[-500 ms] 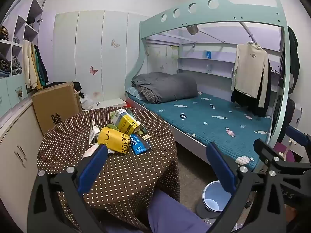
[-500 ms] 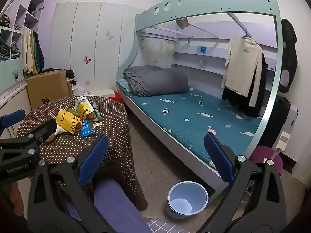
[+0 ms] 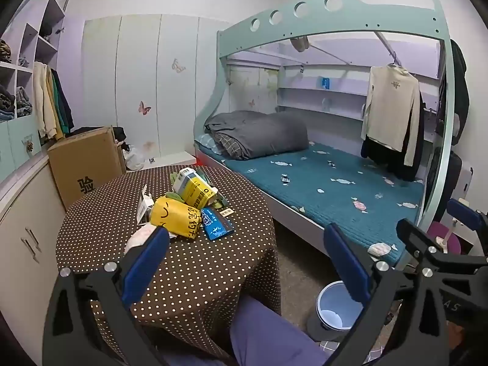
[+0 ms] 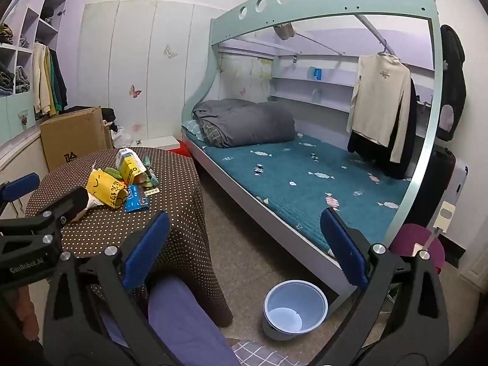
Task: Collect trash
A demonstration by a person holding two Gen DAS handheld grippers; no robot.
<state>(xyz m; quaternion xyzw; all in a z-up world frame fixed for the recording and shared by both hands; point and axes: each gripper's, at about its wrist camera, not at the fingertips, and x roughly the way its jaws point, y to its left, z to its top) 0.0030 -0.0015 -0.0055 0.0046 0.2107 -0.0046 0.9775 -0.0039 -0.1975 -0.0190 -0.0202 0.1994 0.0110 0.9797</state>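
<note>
While both tools hang well short of the round table [image 3: 195, 274], with nothing between their jaws, the rubbish sits in one heap near the tabletop's middle. Largest is the yellow box [image 3: 195, 187], lying on its side at the back: stiff card, probably empty and light, best pinched across its narrow faces. Touching its front, the yellow bag [image 3: 177, 218] looks soft and crinkly; a crumpled fold should hold better than its slick belly. Beside that lies the flat blue wrapper [image 3: 217, 227], thin and slippery, likely needing an edge lift. The left gripper [image 3: 244, 262] and right gripper [image 4: 244, 244] stand spread wide. The bin [image 4: 295, 308] waits on the floor by the bed.
</note>
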